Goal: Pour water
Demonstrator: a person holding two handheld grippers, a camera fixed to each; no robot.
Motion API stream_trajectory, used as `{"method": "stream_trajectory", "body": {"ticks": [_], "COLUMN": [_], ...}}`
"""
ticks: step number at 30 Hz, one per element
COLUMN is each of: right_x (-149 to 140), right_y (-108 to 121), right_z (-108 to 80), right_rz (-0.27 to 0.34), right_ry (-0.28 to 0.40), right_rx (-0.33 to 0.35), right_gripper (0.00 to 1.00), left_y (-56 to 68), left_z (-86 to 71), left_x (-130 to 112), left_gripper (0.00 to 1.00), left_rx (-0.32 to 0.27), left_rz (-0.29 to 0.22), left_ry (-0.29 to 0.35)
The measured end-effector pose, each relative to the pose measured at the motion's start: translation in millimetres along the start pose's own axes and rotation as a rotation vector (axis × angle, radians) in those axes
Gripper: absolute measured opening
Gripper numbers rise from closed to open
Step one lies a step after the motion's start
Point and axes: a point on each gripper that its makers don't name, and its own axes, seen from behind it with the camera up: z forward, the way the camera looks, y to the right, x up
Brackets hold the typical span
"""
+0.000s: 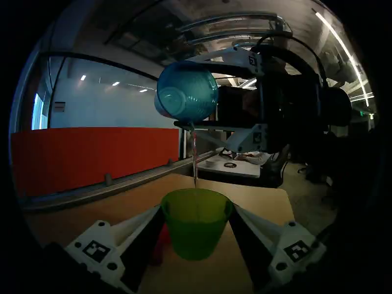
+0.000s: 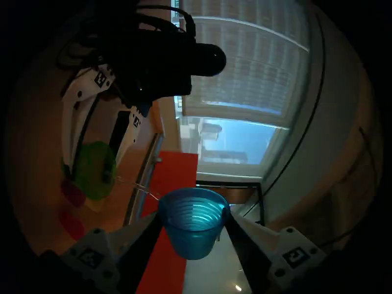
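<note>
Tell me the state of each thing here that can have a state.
blue cup, tipped over, pouring a thin stream.
green cup, upright, catching the stream.
left gripper, shut on the green cup.
right gripper, shut on the blue cup.

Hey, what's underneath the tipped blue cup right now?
A thin water stream falls from the blue cup into the green cup. The water level inside is hidden by its wall.
</note>
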Motion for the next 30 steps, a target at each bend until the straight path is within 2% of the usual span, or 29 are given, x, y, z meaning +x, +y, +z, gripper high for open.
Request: {"method": "stream_trajectory", "body": {"ticks": [9,15,18,22,30], "right_x": [3,2,3,4,2], "right_y": [1,0,-1,-4,-19], "right_z": [1.7,1.1,0.4,-0.9,-2.7], "right_rz": [-0.031,0.013,0.066,0.171,0.467], "right_ry": [0.008,0.015,0.021,0.029,0.034], "right_rx": [-0.003,0.0,0.002,0.008,0.034], "right_gripper": [0.89,0.9,0.9,0.9,0.9], "left_y": [-1.0,-0.6,-1.5,-3.2,-5.6], "left_z": [1.1,1.4,1.1,0.0,-3.0], "left_x": [1,1,1,2,4], "left_gripper": [0.87,0.87,0.87,0.87,0.87], "left_rx": [0.005,0.007,0.01,0.013,0.021], "left_rz": [-0.005,-0.006,-0.006,-0.006,-0.007], "left_ry": [0.002,0.003,0.004,0.003,0.007]}}
